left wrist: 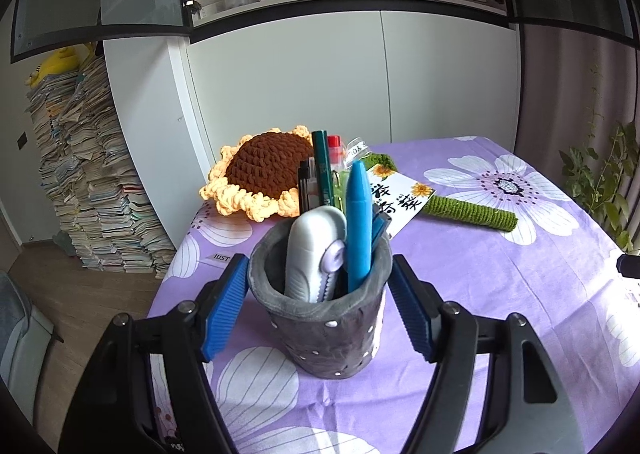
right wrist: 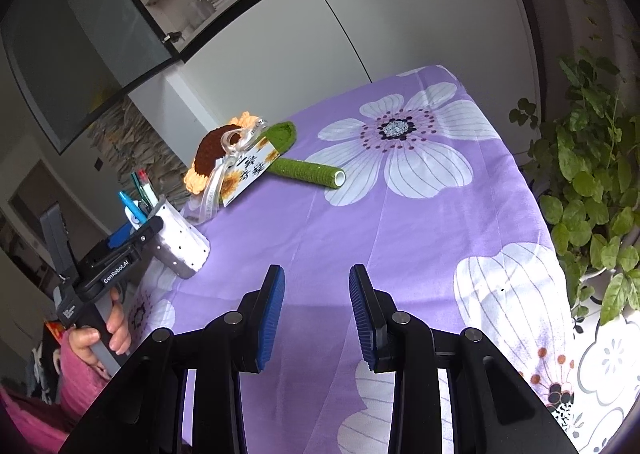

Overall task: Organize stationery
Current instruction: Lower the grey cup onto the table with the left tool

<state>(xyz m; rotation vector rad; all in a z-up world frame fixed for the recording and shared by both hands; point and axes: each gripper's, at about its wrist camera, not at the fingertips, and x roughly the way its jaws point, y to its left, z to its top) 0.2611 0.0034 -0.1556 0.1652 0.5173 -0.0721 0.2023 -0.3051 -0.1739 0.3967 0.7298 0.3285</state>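
A grey and white pen holder (left wrist: 320,330) stands on the purple flowered tablecloth (left wrist: 500,294). It holds a blue pen (left wrist: 359,222), a grey utility knife (left wrist: 312,254), a green pen (left wrist: 323,170), a red-capped pen (left wrist: 335,146) and a black pen (left wrist: 304,186). My left gripper (left wrist: 318,290) is open, its blue pads on either side of the holder, with small gaps. In the right wrist view the holder (right wrist: 182,242) sits at the left with the left gripper (right wrist: 132,238) at it. My right gripper (right wrist: 317,310) is open and empty above bare cloth.
A crocheted sunflower (left wrist: 260,178) with a green stem (left wrist: 468,212) and a paper tag (left wrist: 396,198) lies behind the holder. A potted plant (right wrist: 592,182) stands past the table's right edge. Stacks of books (left wrist: 88,182) rise at the left; cabinets stand behind.
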